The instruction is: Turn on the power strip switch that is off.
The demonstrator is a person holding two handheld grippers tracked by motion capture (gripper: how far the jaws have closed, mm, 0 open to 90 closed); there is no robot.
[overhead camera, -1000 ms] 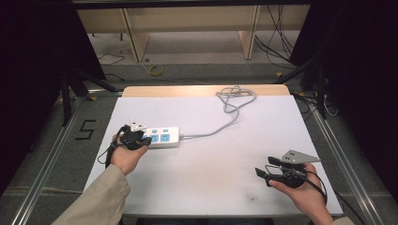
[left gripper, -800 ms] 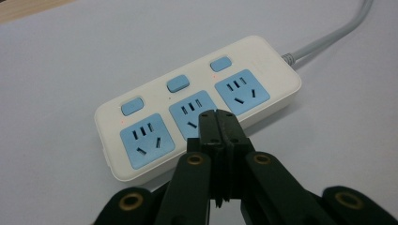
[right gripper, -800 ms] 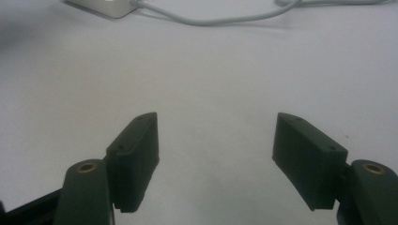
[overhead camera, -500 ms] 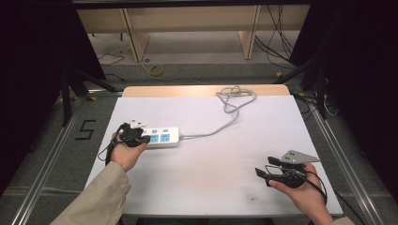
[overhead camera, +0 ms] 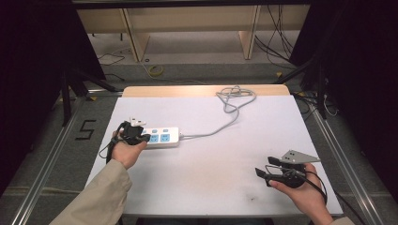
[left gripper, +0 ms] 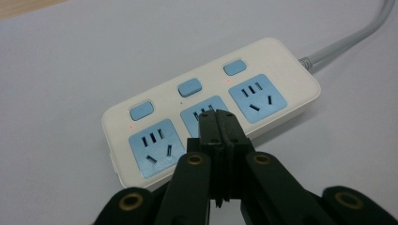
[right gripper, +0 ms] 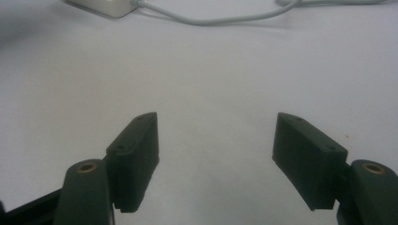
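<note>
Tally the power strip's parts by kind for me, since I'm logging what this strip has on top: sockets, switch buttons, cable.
Blue sockets on the power strip: 3
Blue switch buttons: 3
Grey cable: 1
Total: 7

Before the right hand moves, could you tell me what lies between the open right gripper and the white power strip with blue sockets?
Bare white tabletop: in the high view nothing lies between right gripper and power strip.
</note>
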